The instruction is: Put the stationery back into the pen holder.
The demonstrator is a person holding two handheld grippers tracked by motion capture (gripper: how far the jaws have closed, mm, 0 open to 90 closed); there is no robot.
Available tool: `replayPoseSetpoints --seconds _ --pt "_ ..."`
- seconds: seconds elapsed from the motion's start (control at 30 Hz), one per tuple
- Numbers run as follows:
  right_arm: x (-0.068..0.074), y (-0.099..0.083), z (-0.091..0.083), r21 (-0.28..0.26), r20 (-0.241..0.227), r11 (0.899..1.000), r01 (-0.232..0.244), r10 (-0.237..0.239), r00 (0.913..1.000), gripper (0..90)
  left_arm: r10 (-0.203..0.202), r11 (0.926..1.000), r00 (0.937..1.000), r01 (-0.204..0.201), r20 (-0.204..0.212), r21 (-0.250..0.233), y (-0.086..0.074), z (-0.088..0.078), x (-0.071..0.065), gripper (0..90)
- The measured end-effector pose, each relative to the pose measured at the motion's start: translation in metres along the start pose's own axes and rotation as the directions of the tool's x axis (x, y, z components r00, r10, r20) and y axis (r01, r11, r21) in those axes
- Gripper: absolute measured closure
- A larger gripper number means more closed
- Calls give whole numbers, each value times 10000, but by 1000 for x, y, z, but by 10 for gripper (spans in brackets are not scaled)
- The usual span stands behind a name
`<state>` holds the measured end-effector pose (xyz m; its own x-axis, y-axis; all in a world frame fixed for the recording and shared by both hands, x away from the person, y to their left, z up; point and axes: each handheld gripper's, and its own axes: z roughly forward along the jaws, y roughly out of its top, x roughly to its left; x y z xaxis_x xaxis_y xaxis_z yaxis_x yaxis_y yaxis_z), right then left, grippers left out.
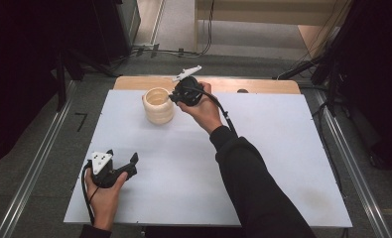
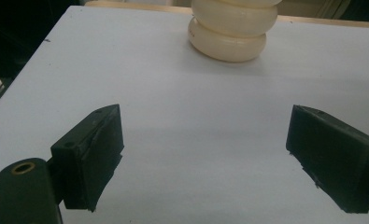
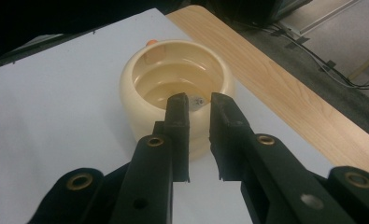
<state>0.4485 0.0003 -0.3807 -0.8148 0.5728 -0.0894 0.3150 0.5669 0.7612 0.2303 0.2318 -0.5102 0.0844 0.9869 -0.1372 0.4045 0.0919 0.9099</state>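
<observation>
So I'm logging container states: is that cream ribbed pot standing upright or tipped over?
Upright. The cream ribbed pot rests on its base on the white table, mouth facing up; the right gripper view looks down into it.

1 ribbed cup [image 1: 158, 105], 2 grippers

The left claw [image 1: 119, 166] was black, with a grey three-cornered plate on top and brass-ringed holes in its arms. The right claw [image 1: 172, 97] was black too, with a black cable. The person wore a black sleeve [image 1: 253, 183].
</observation>
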Motion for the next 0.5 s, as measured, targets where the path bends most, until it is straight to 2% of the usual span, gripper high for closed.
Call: replayPoseSetpoints --seconds 0.1,0.3,0.5 --pt "0 0 -1 -31 -59 10000 -42 42 10000 721 -1 10000 10000 1 -4 -1 0 0 0 115" --pt "-3 -2 -4 -256 -317 9986 -455 446 9985 634 12 10000 10000 -12 -13 -7 0 0 0 115" --pt "-8 -14 -4 -470 -728 9949 -896 861 9936 527 0 10000 10000 0 -7 -6 0 0 -1 115"
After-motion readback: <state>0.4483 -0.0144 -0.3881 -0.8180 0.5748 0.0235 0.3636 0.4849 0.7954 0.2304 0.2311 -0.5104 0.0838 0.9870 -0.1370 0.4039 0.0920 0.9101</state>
